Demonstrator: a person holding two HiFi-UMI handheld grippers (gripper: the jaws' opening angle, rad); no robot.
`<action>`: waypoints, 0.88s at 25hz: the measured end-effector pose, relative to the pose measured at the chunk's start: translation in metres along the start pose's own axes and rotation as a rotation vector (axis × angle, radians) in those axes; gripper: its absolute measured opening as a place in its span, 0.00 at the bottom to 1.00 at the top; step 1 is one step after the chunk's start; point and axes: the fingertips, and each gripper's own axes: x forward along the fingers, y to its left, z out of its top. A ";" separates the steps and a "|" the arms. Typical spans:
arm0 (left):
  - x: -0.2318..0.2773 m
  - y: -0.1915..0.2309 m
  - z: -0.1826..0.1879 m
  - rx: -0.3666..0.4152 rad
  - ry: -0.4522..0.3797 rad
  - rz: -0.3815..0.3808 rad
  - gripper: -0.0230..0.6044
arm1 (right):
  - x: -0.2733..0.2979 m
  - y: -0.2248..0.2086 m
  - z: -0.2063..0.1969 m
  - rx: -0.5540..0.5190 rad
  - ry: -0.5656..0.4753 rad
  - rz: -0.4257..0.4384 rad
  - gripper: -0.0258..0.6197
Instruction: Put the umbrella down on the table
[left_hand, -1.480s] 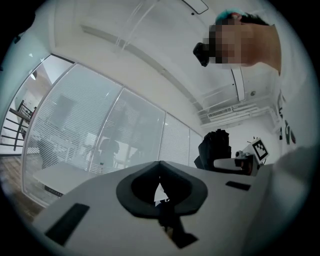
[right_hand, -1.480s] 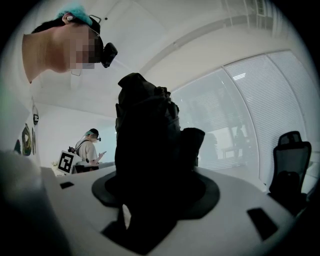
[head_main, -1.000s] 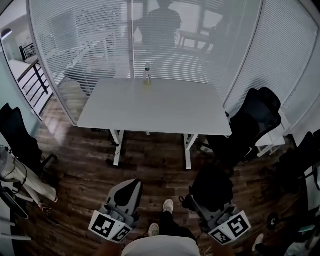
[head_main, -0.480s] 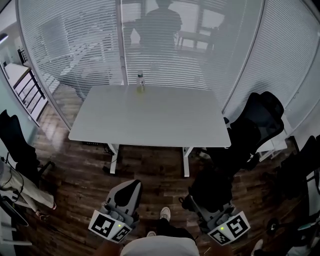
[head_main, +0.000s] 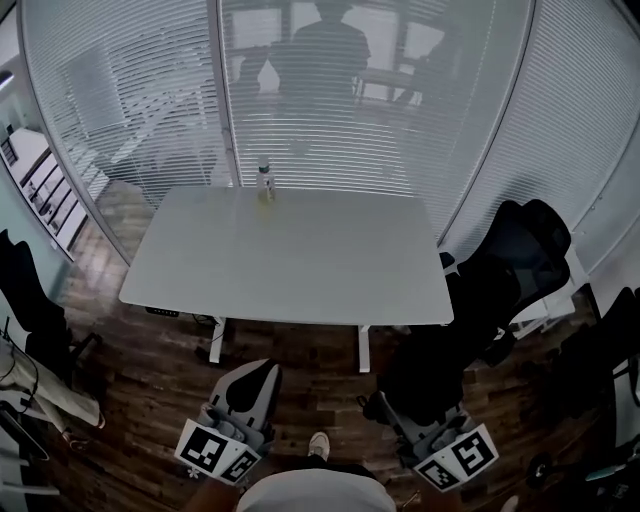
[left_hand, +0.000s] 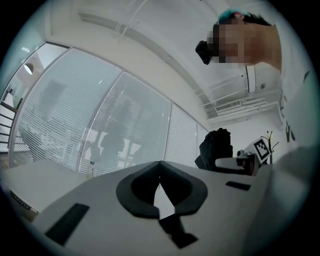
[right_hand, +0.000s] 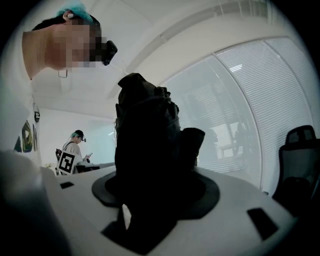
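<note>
Clamping the black umbrella (right_hand: 147, 135), the right gripper (right_hand: 156, 189) hangs short of the near edge of the table (head_main: 300, 265) (bottle (head_main: 265, 182) at its far edge); the left gripper (left_hand: 160, 166) has its jaws together, empty.

The left gripper (head_main: 260, 368) and the right gripper (head_main: 404, 406) sit low before the body, side by side, pointing forward and about level. The left jaws meet, empty. The right jaws clamp the umbrella (right_hand: 147, 135).

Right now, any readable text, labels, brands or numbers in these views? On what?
No readable words or numbers.
Cubes on left gripper and right gripper: square marker patterns, no lettering.
Bottle on the table: label too small to read.
</note>
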 end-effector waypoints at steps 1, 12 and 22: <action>0.008 0.002 -0.001 0.001 0.001 0.001 0.05 | 0.003 -0.007 0.001 0.000 -0.001 0.000 0.44; 0.074 0.016 -0.010 0.011 -0.001 0.003 0.05 | 0.033 -0.069 -0.005 0.011 0.011 0.000 0.44; 0.108 0.051 -0.008 0.006 -0.004 0.020 0.05 | 0.073 -0.097 0.003 0.009 0.000 -0.008 0.43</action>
